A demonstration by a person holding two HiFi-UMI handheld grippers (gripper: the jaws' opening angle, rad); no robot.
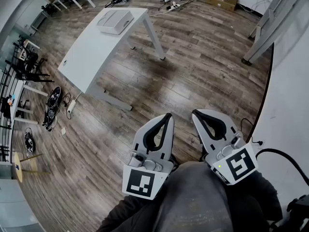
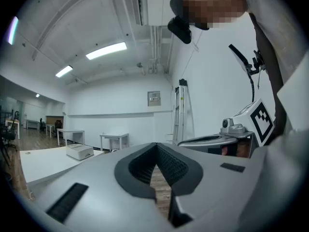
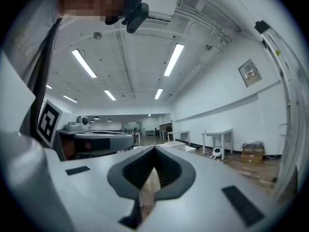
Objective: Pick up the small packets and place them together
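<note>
No small packets show in any view. Both grippers are held level over the person's lap, side by side above the wooden floor. My left gripper [image 1: 167,116] [image 2: 155,146] has its jaws meeting at the tips with nothing between them. My right gripper [image 1: 195,113] [image 3: 154,150] is shut too, and empty. Each gripper shows at the edge of the other's view, its marker cube turned towards the person.
A white table [image 1: 91,52] stands ahead to the left with a white box-shaped device [image 1: 114,21] on it. Cables and shoes lie on the floor at left. A white wall [image 1: 289,105] runs along the right, and a ladder [image 2: 179,110] leans further off.
</note>
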